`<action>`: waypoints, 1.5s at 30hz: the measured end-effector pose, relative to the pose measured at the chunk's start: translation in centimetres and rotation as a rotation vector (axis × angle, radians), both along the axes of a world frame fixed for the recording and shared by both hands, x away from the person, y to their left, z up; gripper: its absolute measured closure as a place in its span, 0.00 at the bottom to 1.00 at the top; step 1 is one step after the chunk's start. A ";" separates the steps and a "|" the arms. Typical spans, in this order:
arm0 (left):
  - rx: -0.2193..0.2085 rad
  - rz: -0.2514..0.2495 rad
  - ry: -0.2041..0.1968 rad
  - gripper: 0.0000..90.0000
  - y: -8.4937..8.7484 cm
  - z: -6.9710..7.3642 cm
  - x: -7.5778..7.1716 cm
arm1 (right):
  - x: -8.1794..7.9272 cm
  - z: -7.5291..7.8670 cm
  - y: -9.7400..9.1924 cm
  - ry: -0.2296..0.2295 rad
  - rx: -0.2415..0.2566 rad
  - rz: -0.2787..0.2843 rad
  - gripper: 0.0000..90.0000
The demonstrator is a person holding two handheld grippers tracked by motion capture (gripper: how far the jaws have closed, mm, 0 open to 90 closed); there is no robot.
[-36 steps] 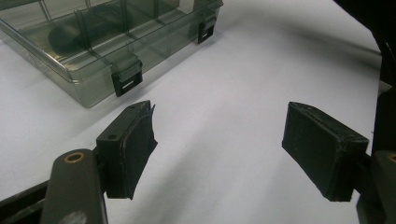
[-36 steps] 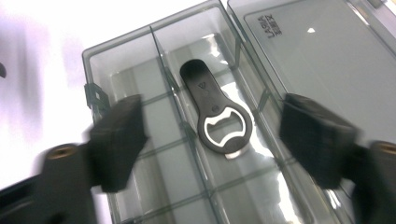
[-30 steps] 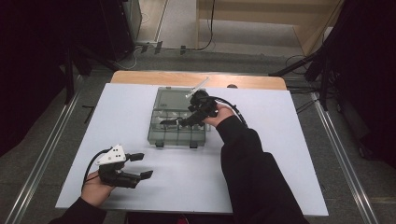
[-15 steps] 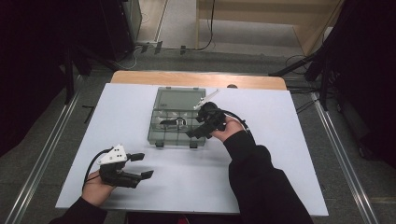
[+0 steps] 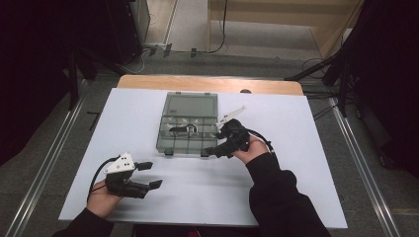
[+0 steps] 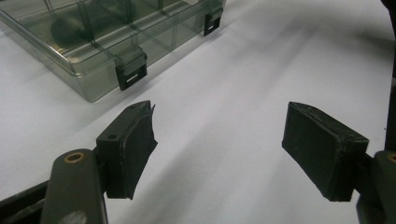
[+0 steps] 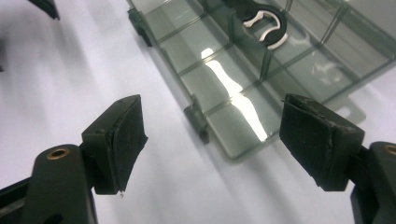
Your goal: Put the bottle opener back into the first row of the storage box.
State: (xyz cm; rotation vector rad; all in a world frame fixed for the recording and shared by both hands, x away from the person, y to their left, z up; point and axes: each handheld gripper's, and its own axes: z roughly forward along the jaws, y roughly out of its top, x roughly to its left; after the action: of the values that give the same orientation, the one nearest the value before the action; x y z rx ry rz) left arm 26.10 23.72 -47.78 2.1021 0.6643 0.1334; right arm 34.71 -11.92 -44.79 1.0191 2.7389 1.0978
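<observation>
A smoky clear compartment box (image 5: 190, 106) lies in the middle of the white table. A black and white part (image 5: 184, 129) rests in one of its middle cells, also seen in the right gripper view as a black and white part (image 7: 262, 21). My right gripper (image 5: 215, 141) hovers at the box's near right corner, open and holding nothing. One front latch (image 7: 197, 122) of the box (image 7: 243, 70) sits between its jaws. My left gripper (image 5: 152, 175) rests near the table's front left, open and holding nothing. The box (image 6: 93, 37) and its latch (image 6: 130, 73) lie ahead of it.
The white table sheet (image 5: 296, 163) ends on a wooden strip (image 5: 207, 83) at the far side. Dark stands and cables (image 5: 217, 29) stand on the floor beyond. Metal rails (image 5: 44, 163) run along both sides of the table.
My right gripper has drawn back from over the box to its near right corner. The black and white part stays in the box. The left gripper has not moved.
</observation>
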 end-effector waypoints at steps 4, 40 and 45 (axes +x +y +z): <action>-0.003 0.001 -0.002 0.27 0.0 0.0 -0.1 | -0.9 -0.2 -0.8 -0.001 0.002 -0.003 0.26; 0.007 -0.005 0.002 0.27 -0.1 0.0 0.0 | -8.3 -3.3 -8.8 0.033 0.021 -0.102 0.23; 0.005 -0.003 0.004 0.27 -0.1 0.0 0.0 | -9.2 -3.8 -9.8 0.037 0.031 -0.132 0.23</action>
State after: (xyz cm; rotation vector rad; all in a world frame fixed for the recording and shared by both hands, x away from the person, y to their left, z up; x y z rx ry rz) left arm 26.15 23.61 -47.80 2.1086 0.6646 0.1292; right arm 25.55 -21.75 -48.59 1.2163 2.6458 1.1152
